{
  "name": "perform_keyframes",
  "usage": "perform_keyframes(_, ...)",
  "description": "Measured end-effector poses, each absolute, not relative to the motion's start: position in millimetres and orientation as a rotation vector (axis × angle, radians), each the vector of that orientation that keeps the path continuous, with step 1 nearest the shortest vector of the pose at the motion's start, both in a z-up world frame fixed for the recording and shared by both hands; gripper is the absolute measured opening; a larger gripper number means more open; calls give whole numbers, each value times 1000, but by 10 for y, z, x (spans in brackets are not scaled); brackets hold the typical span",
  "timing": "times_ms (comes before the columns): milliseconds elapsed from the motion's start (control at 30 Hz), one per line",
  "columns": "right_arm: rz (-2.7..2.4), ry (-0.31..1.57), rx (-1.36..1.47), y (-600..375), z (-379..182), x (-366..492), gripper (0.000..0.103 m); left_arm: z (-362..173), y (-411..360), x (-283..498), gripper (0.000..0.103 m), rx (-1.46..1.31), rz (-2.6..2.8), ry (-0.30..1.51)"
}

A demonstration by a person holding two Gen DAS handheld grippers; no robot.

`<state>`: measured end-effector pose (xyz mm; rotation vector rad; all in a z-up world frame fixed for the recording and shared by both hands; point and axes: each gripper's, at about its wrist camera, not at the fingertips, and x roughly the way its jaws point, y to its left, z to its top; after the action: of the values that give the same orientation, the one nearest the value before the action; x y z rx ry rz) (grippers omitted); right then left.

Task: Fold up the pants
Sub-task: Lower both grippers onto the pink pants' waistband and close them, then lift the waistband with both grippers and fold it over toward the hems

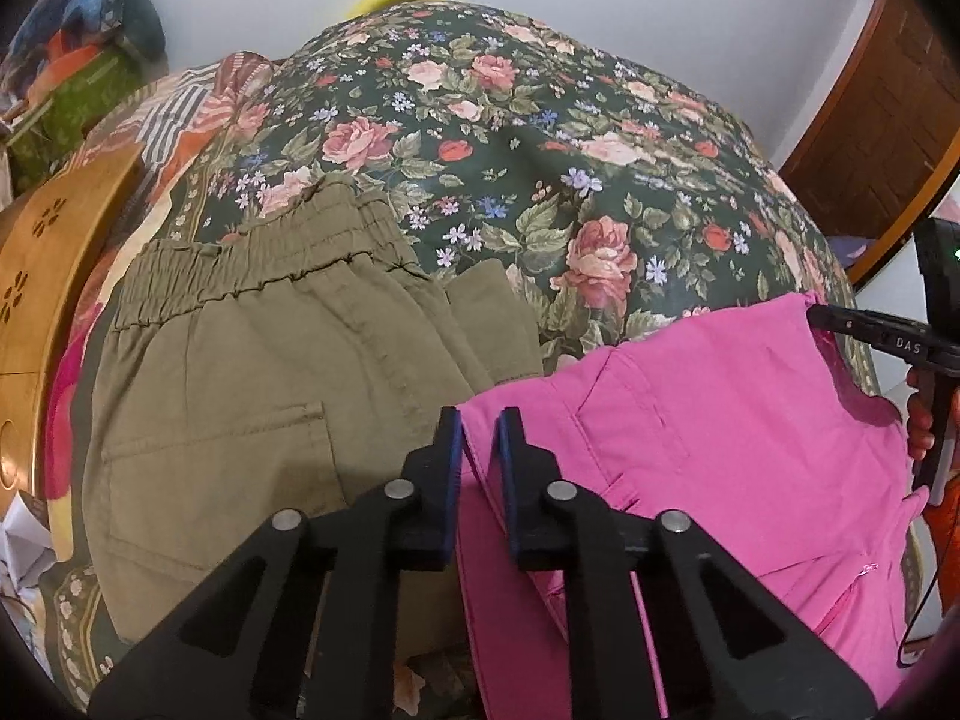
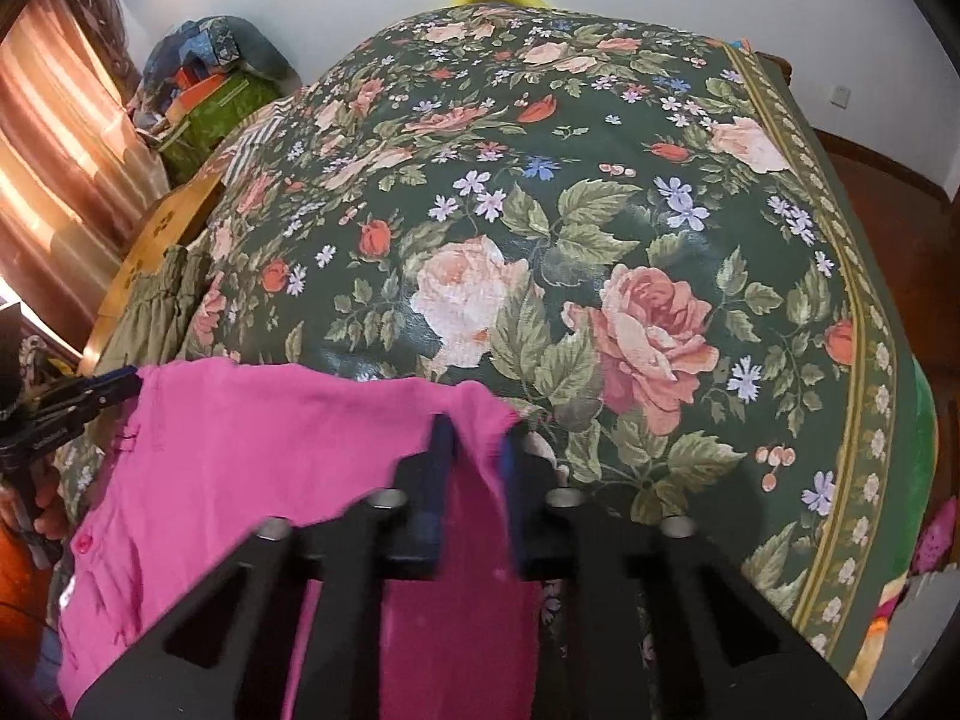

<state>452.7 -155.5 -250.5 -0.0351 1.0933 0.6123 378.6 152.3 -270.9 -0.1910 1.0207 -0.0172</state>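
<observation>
Pink pants, smooth cotton, waistband corners clamped in left tongs and right tongs, over glossy floral tablecloth.

Home bedroom, floral bedspread, curtains, wooden door

pink pants | bright magenta, buttoned waistband | held up by top corners, hanging over bed's near edge | just right of olive pants, overlapping

Pants: two, one pink pair, one olive pair.
</observation>
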Motion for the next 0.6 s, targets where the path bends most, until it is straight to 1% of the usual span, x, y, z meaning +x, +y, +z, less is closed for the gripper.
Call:
perform_keyframes(33, 610, 1087, -30, -1553, -2495, 4521, 7, -2684, 1518, 3770, 8, -191, -18, 1011)
perform_keyframes(233, 613, 984, 1, -1573, -2247, 4441, 6, -2372, 1449, 3705, 7, -170, -14, 942)
perform_keyframes(600, 597, 758, 43, -1528, -1338, 4313, 5, -1499, 1462, 3574, 7, -133, -4, 772)
